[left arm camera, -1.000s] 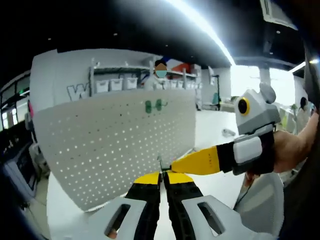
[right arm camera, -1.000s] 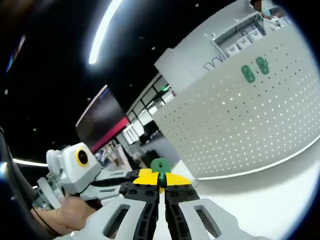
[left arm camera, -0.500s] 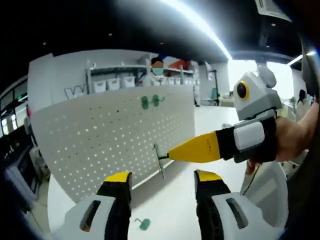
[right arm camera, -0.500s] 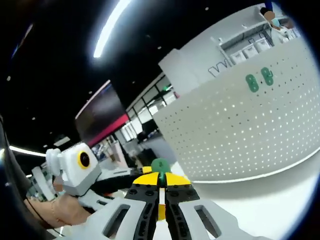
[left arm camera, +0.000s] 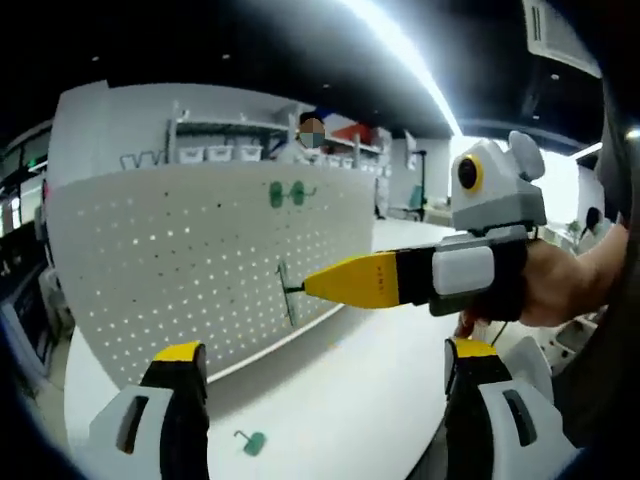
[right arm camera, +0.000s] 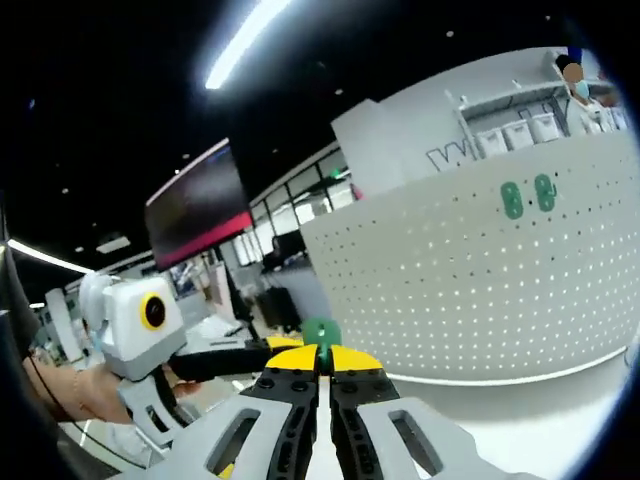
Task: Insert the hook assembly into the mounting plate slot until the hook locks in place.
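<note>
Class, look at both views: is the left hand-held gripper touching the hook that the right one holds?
Apart. In the left gripper view its wide-open jaws flank white table, while the hook sits pinched at the right hand-held gripper tip above.

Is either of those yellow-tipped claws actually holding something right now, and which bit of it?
The right gripper is shut on the hook assembly, pinching the end of its thin metal wire; its green plate shows above the tips. The left gripper is open, holding nothing.

Left claw (left arm camera: pixel 318 385) spread wide, right claw (right arm camera: pixel 320 362) clamped
</note>
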